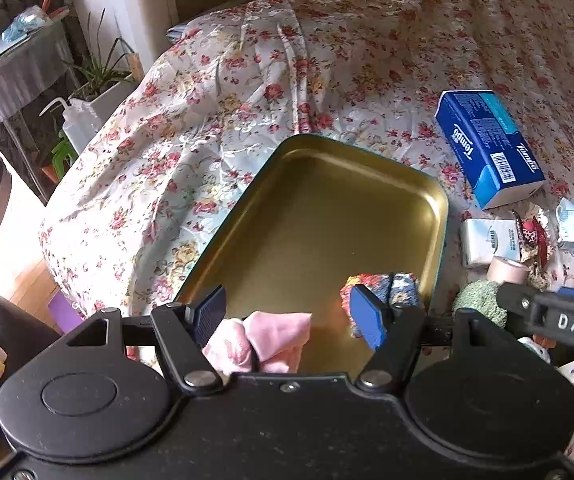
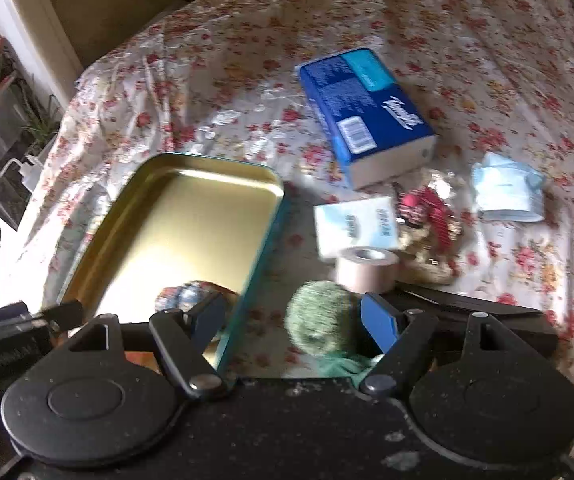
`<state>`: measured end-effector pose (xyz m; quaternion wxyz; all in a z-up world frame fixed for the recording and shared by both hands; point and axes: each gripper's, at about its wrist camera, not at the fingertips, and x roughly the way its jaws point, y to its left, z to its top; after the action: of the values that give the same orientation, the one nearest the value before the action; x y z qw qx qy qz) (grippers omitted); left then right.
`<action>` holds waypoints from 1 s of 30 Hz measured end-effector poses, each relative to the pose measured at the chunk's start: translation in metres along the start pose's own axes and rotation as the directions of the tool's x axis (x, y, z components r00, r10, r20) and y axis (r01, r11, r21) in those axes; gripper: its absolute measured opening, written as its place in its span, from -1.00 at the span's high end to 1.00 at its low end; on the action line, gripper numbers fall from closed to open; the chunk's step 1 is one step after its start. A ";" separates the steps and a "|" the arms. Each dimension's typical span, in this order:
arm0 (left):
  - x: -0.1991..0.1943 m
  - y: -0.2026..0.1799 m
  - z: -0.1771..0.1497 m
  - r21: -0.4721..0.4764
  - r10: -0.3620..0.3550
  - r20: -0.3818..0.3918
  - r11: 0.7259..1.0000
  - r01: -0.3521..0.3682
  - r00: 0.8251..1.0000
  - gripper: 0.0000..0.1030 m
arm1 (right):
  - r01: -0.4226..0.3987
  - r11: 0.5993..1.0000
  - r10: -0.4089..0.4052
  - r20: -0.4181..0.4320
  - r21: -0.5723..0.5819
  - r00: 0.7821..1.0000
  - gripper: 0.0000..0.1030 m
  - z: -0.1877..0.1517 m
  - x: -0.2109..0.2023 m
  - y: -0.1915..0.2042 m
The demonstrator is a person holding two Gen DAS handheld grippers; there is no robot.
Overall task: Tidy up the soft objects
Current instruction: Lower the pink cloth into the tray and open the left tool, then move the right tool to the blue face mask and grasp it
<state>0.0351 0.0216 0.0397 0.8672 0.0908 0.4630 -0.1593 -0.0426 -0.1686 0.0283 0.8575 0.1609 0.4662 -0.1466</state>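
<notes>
A gold metal tray (image 1: 327,200) with a teal rim lies on the floral bedspread; it also shows in the right wrist view (image 2: 183,216). A pink cloth (image 1: 263,340) lies in its near end, between my open left gripper's (image 1: 291,316) fingers and below them. A blue patterned cloth roll (image 1: 391,284) lies in the tray's near right corner, and shows in the right wrist view (image 2: 191,294). A green fuzzy ball (image 2: 319,316) lies on the bed beside the tray, between my open right gripper's (image 2: 299,320) fingers. It also shows in the left wrist view (image 1: 479,300).
A blue Tempo tissue box (image 2: 363,116), a white tissue pack (image 2: 355,224), a tape roll (image 2: 367,268), a red-patterned trinket (image 2: 423,208) and a folded face mask (image 2: 507,188) lie right of the tray. The bed's left edge drops to the floor, plants and a side table (image 1: 15,76).
</notes>
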 end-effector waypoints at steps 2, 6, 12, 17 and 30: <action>0.000 -0.008 0.001 0.011 -0.001 0.006 1.000 0.001 1.000 -0.26 | 0.020 1.000 -0.020 0.001 0.003 1.000 -0.45 -0.002 0.000 -0.011; 0.001 -0.024 0.003 0.039 -0.014 0.016 0.999 0.013 1.000 -0.34 | 0.062 0.998 -0.062 0.010 0.018 0.998 -0.47 -0.005 0.002 -0.035; 0.004 -0.050 0.004 0.093 -0.046 0.033 0.995 0.043 0.998 -0.37 | 0.144 0.984 -0.149 0.046 0.105 0.988 -0.49 0.004 0.003 -0.084; 0.005 -0.066 0.008 0.103 -0.077 0.045 0.992 0.072 0.996 -0.43 | 0.251 0.954 -0.267 0.089 0.164 0.959 -0.59 0.028 0.004 -0.117; 0.018 -0.087 0.016 0.102 -0.094 0.048 0.991 0.089 0.994 -0.47 | 0.314 0.927 -0.333 0.065 0.207 0.941 -0.76 0.089 0.048 -0.157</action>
<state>0.0257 -0.0676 0.0324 0.8651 0.1087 0.4353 -0.2241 -0.0132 -0.3524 0.0116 0.8239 0.1568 0.4267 -0.3384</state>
